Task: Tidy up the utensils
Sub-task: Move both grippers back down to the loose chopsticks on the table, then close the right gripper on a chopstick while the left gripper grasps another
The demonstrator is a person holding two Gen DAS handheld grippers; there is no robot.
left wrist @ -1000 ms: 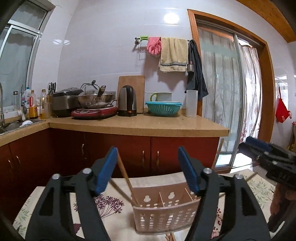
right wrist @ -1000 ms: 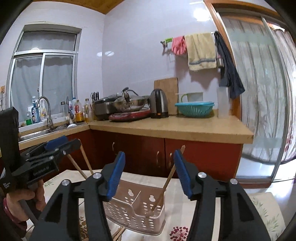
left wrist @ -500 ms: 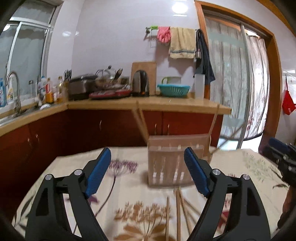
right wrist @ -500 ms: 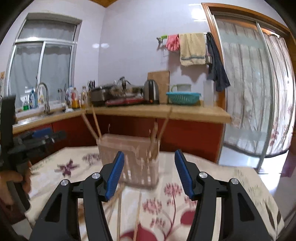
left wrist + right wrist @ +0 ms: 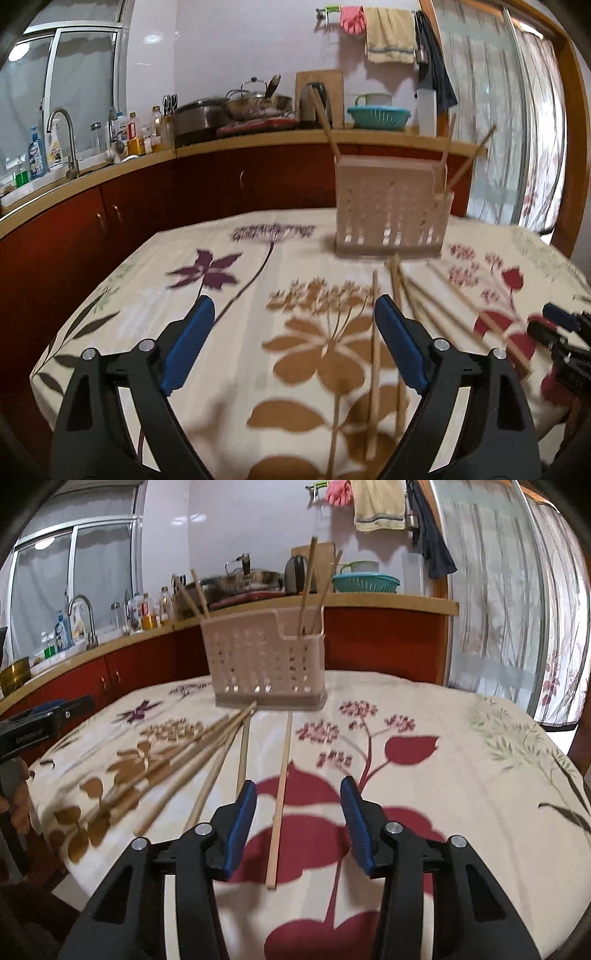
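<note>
Both cameras have dropped and pulled back since half a second ago: the basket, which filled the middle of each view, now stands farther off, and more loose chopsticks show on the cloth.

From the left wrist, my left gripper hangs spread wide with nothing between its fingers, above the flowered worktop. The pink utensil basket stands upright ahead and slightly right, well apart from me. A few chopsticks already lean in it: one at its left end, two at its right. The loose chopsticks lie fanned on the cloth between the basket and my right finger; one long stick runs just inside that finger. My right gripper shows at the far right edge.

From the right wrist, my right gripper is also spread and empty. A single chopstick lies straight on the cloth and passes between my fingers, nearer the left one, its near end just below them. The bundle of chopsticks fans out to the left, their tips near the basket foot. The basket holds four sticks here, two at each end.

I judge the job under halfway done: four sticks stowed, more still on the cloth. The single stick looks like my nearest pick.
</note>
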